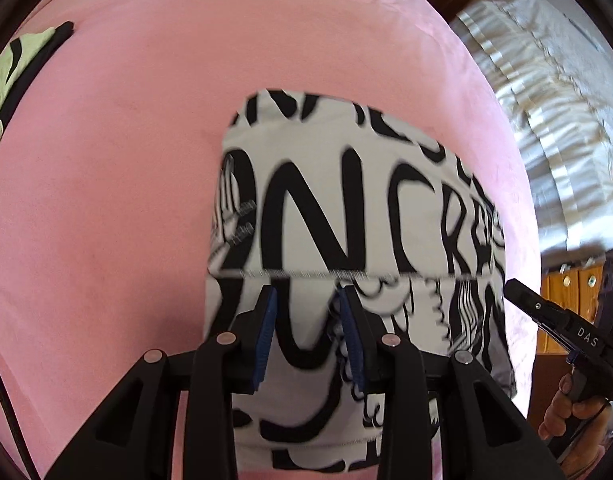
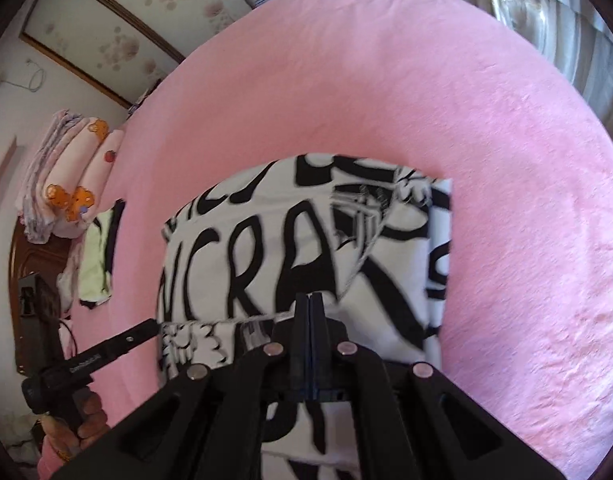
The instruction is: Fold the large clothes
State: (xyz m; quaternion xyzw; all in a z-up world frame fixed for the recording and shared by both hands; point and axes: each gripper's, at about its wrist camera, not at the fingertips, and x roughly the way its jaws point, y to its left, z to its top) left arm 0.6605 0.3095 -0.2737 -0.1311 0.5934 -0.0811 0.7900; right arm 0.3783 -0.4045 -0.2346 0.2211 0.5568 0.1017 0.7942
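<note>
A white garment with large black lettering (image 1: 346, 200) (image 2: 290, 248) lies folded on the pink bed cover (image 1: 126, 200) (image 2: 386, 100). A hem runs across it just past my fingertips. My left gripper (image 1: 308, 300) hovers over the near layer, its blue pads (image 1: 268, 320) apart, and only flat cloth shows below the gap. From the right wrist view, the left gripper (image 2: 146, 330) points at the garment's left edge by the hem. My right gripper (image 2: 310, 298) is shut with its tips at the hem; no cloth shows between the pads. The left wrist view has the right gripper (image 1: 514, 288) at the garment's right edge.
A light green and black garment (image 1: 10, 76) (image 2: 94, 256) lies at the far side of the bed. Folded quilts (image 2: 66, 184) are stacked by a wooden headboard (image 2: 30, 256). A pale curtain (image 1: 546, 120) (image 2: 566, 20) and a wooden cabinet (image 1: 566, 300) stand beyond the bed's edge.
</note>
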